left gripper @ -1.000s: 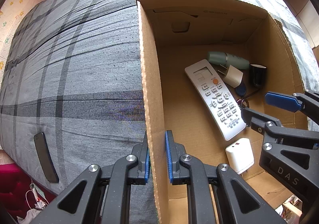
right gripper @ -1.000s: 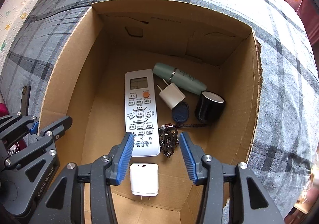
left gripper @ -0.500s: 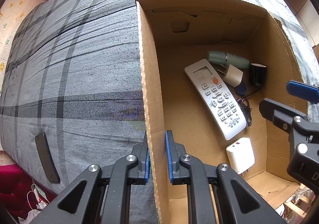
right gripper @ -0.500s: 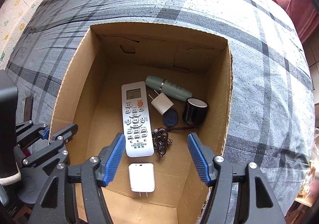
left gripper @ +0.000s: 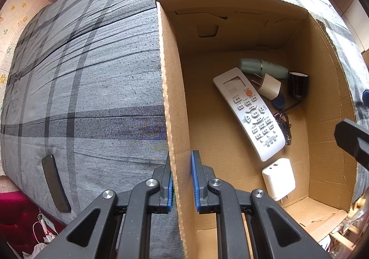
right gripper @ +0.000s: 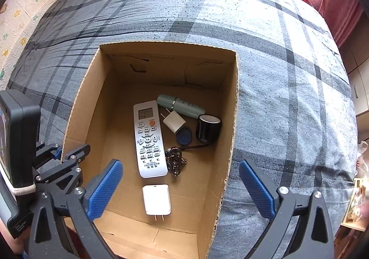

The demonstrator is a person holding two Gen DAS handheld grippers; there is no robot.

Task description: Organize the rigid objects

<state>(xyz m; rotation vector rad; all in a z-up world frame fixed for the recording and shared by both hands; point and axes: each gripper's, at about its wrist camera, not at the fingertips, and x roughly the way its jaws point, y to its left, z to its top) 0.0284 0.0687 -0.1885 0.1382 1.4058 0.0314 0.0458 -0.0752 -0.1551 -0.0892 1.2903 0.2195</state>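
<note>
an open cardboard box (right gripper: 230, 106) sits on a bed covered in grey plaid fabric (right gripper: 276, 51). its near edge runs out of the bottom of both views, and the printed text on the far inner wall is too small to read.

the left claw (left gripper: 181, 180) is pinched onto the box's left wall, one blue pad on each side of the cardboard. the right claw (right gripper: 181, 187) hangs above the near part of the box; its jaws have just been opening and now stand spread wide, with nothing between them. in the left wrist view only a dark piece of it shows at the right edge.

on the box floor a white remote control (right gripper: 149, 139) lies lengthwise, its button labels unreadable. just nearer lies a white charger (right gripper: 156, 199), prongs pointing near. to the right of the remote are a pale green tube (right gripper: 182, 103), a smaller cream plug (right gripper: 174, 121) resting partly on a blue key tag (right gripper: 184, 135), a black cylinder (right gripper: 208, 128), and a tangle of dark keys (right gripper: 175, 161) on a cord.

a slim dark object (left gripper: 55, 186), hard to identify, lies on the bed at far left.
</note>
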